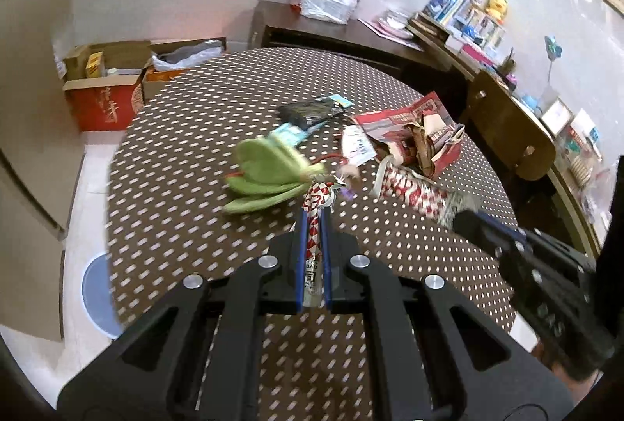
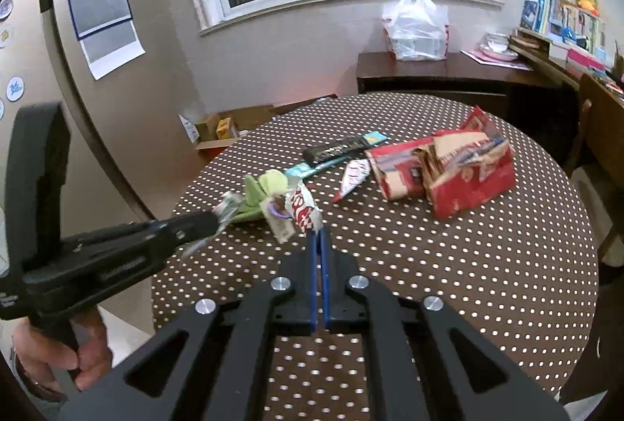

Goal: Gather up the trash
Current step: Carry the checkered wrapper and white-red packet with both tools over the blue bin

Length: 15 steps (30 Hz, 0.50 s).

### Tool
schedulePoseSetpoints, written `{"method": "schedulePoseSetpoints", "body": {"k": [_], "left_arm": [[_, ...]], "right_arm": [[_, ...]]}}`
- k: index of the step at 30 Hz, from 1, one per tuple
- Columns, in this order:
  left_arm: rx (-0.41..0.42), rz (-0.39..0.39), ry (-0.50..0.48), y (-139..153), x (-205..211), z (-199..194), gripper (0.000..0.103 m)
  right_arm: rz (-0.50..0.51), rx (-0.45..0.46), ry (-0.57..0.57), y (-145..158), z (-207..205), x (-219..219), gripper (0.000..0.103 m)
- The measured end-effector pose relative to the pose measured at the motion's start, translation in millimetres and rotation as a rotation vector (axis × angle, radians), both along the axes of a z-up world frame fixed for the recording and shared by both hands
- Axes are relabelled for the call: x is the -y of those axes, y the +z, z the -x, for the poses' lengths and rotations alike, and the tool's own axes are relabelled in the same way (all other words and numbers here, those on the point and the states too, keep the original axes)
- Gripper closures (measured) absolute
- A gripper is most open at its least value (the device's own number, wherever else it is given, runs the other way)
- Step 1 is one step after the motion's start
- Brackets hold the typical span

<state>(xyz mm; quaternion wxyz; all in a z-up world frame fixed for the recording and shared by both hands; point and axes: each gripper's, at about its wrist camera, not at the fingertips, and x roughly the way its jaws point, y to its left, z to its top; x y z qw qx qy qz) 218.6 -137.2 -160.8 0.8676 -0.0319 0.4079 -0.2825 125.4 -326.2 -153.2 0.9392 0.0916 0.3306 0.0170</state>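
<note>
Wrapper (image 1: 316, 222) runs lengthwise toward 12 o'clock, clamped in my left gripper (image 1: 314, 216) jaws; right gripper (image 2: 316, 237) jaws pinch its far end.

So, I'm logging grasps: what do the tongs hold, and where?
Left tongs pinch the red-white wrapper at one end; right tongs pinch its other end.

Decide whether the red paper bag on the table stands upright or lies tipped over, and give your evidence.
Tipped over. The red paper bag lies on its side on the dotted table, crumpled, its torn open mouth facing sideways.
</note>
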Motion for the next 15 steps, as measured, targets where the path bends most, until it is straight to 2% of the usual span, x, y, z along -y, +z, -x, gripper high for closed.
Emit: {"method": "schedulePoseSetpoints", "body": {"k": [6, 10, 15], "left_arm": [[-0.02, -0.045, -0.033, -16, 40, -20, 0.096], [-0.055, -0.086, -0.008, -31, 57, -33, 0.096], [-0.037, -0.128, -0.011, -35, 67, -36, 0.096]], "right_arm": [[-0.04, -0.019, -0.003, -11, -4, 23, 0.1], [-0.065, -0.018, -0.015, -13, -5, 39, 0.1], [-0.073, 0.034, -0.069, -1, 2, 65, 0.1]]}}
